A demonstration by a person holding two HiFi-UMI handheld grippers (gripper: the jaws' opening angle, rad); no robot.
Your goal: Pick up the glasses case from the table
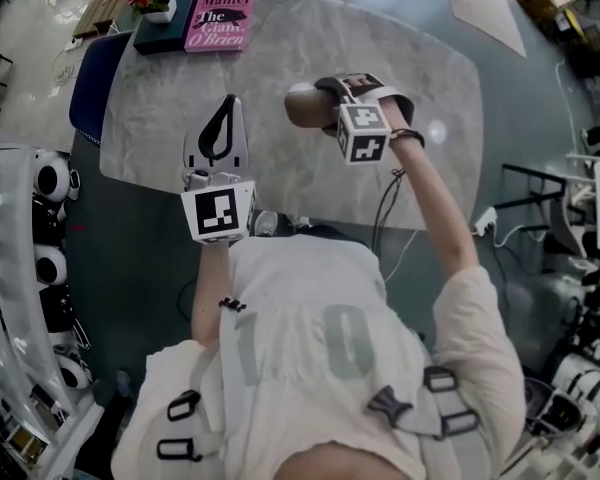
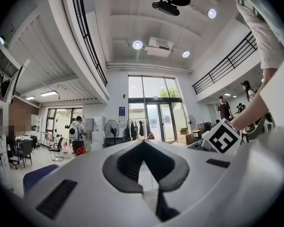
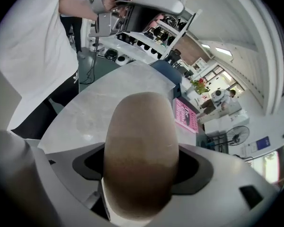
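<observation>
Two grippers are showing over the grey marbled table, and the right gripper is the one doing the work: its jaws are clamping the brown oval glasses case from both sides. The case is sitting over the middle of the tabletop, its long axis running in line with the jaws and its rounded free end poking out to the left. It looks to be clear of the surface, though I can't be sure. The left gripper is hanging to the left and a little nearer, apart from the case, jaws together on nothing and tips aiming toward the far side. The pink book is lying well off at the far left edge.
</observation>
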